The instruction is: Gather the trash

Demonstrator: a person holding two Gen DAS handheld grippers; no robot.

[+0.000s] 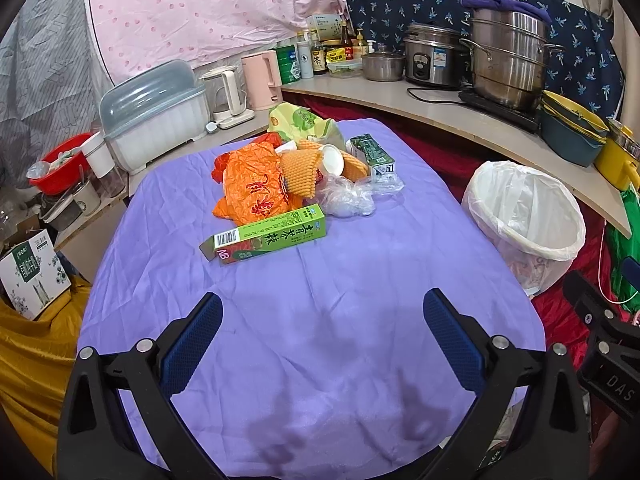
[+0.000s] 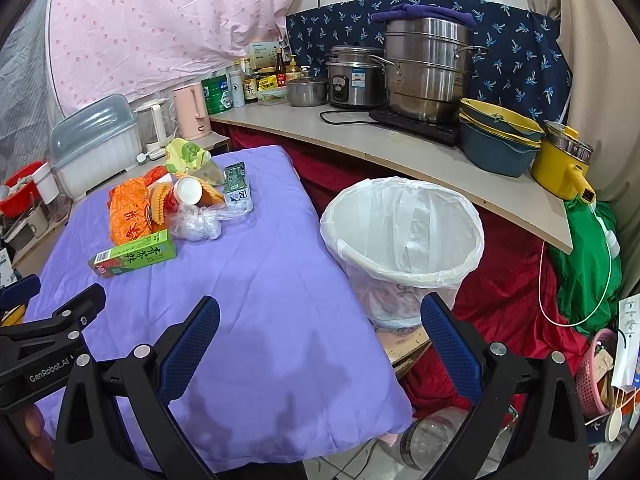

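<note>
A heap of trash lies at the far side of the purple-covered table [image 1: 320, 280]: an orange crumpled bag [image 1: 252, 184], a long green carton [image 1: 272, 234], a yellow foam net [image 1: 302, 170], a white paper cup [image 1: 334, 158], a clear plastic bag [image 1: 348, 198], a small green carton [image 1: 372, 152] and a yellow-green wrapper [image 1: 300, 118]. The bin [image 1: 524, 216] with a white liner stands right of the table, also in the right wrist view [image 2: 404, 240]. My left gripper [image 1: 322, 320] is open and empty over the near table. My right gripper [image 2: 320, 320] is open and empty, over the table's right edge near the bin.
A curved counter [image 2: 400, 148] behind holds steel pots [image 2: 428, 72], a rice cooker [image 2: 354, 78], stacked basins [image 2: 500, 136], bottles and kettles. A dish box [image 1: 154, 112] stands at the left. A pink basket [image 2: 596, 372] and red cloth [image 2: 512, 300] are on the floor at the right.
</note>
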